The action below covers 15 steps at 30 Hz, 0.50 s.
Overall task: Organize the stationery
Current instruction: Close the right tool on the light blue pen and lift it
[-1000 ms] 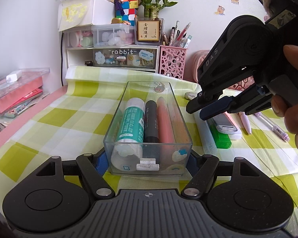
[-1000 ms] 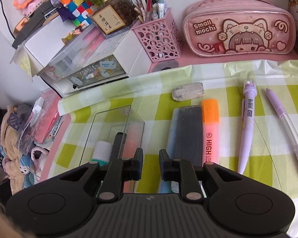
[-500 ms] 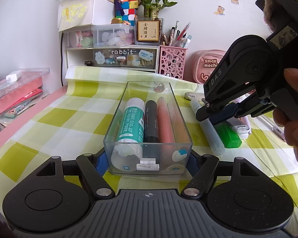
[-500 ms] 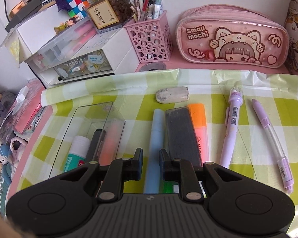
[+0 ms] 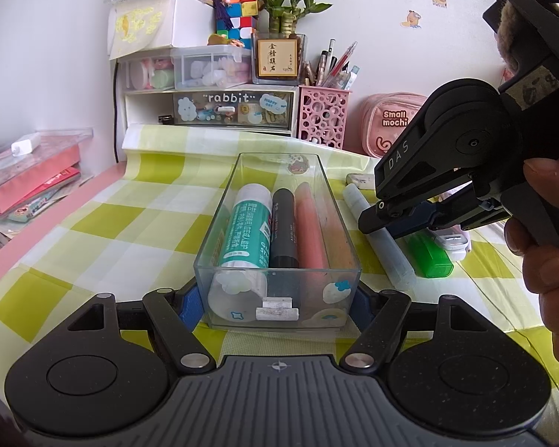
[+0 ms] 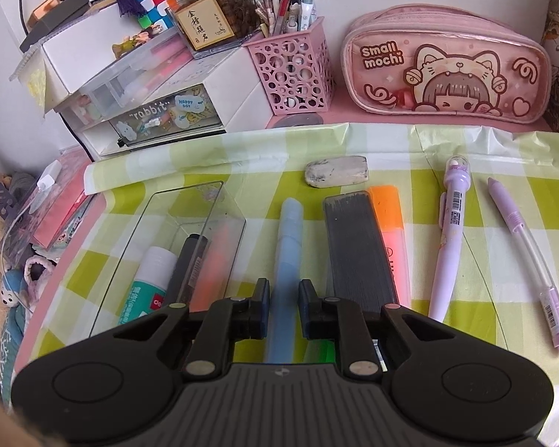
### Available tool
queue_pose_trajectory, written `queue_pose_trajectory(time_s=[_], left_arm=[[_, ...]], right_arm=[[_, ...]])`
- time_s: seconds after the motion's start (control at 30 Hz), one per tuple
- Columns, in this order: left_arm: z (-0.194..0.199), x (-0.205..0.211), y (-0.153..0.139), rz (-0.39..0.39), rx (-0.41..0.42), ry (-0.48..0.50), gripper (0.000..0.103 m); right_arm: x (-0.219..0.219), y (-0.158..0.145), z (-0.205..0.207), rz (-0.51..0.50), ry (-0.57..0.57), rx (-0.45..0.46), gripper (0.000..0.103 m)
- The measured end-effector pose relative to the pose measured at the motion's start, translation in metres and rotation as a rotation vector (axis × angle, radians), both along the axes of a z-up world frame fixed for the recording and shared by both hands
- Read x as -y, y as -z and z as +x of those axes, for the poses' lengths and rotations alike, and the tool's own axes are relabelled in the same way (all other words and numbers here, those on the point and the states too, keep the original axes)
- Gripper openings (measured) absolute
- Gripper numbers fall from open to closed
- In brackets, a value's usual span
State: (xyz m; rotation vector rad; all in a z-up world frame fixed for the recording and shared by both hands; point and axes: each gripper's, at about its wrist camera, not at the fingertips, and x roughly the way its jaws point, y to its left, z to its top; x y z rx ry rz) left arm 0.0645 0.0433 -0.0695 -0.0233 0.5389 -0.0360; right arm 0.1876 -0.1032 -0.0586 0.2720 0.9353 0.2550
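A clear plastic tray [image 5: 335, 201] sits on the green checked cloth and holds a glue stick [image 5: 248, 231], a black marker [image 5: 284, 229] and a pink marker [image 5: 309, 231]. My left gripper [image 5: 277, 298] grips the tray's near end, one finger on each side. A light blue pen [image 6: 289, 260] lies right of the tray. My right gripper [image 6: 284, 307] hovers over the pen's near half, slightly open, with the fingers straddling it; it also shows in the left wrist view [image 5: 376, 219]. The tray shows in the right wrist view [image 6: 156, 238].
Right of the blue pen lie a grey case [image 6: 357, 249], an orange highlighter [image 6: 389, 231], a green highlighter [image 5: 430, 257], two purple pens [image 6: 451, 234] and an eraser [image 6: 335, 171]. A pink pen holder [image 6: 290, 70], pink pencil case [image 6: 447, 74] and drawer unit [image 5: 212, 108] line the back.
My right gripper has moved left and down, from over the grey case to over the blue pen, and its fingers have opened slightly. The left gripper and tray have not moved.
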Motion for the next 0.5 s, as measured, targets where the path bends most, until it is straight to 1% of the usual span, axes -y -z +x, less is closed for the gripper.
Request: queue_pose_trajectory(time_s=[0.27,0.5], left_arm=[[0.0,0.0,0.0,0.001,0.0,0.0,0.072],[0.0,0.001,-0.001,0.006,0.001,0.002,0.072]], right_arm=[[0.012,0.002,-0.008,0.099,0.021,-0.002,0.011],[0.017,-0.008,-0.021,0.158,0.023,0.027,0.011]])
